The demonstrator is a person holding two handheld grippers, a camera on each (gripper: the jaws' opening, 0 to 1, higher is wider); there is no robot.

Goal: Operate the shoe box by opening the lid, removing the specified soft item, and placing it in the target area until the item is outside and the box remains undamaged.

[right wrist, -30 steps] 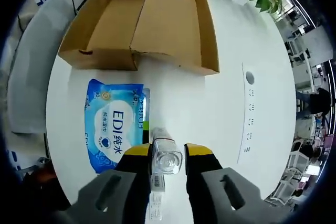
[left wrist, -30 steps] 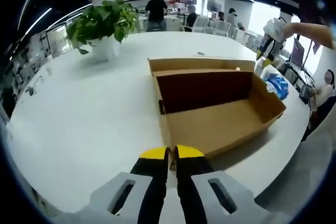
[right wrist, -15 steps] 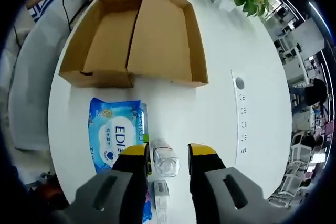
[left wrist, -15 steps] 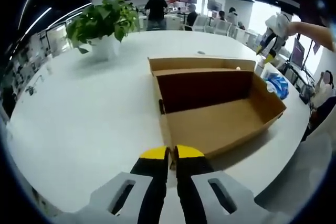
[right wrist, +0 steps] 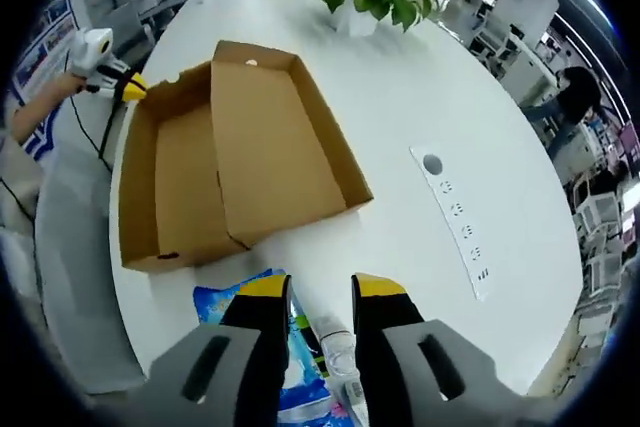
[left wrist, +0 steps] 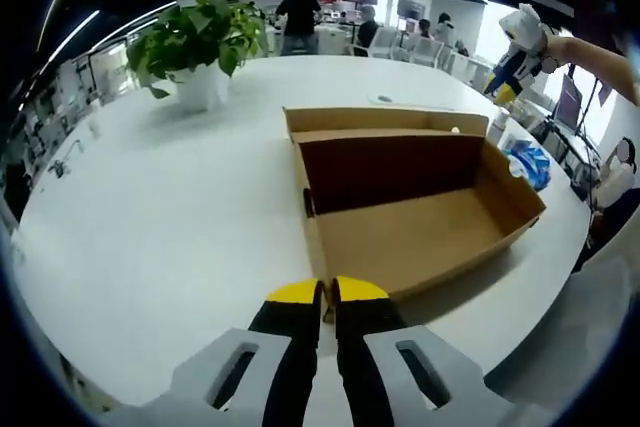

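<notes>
- Cardboard shoe box sat open mid-frame on the white counter, its near corner pinched by the clenched left tongs, likely steadying it.
- Right tongs hovered released above the blue wipes pack, already outside, lower centre.

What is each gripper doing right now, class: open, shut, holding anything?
Left gripper: shut on the shoe box wall.
Right gripper: open, holding nothing.
</notes>
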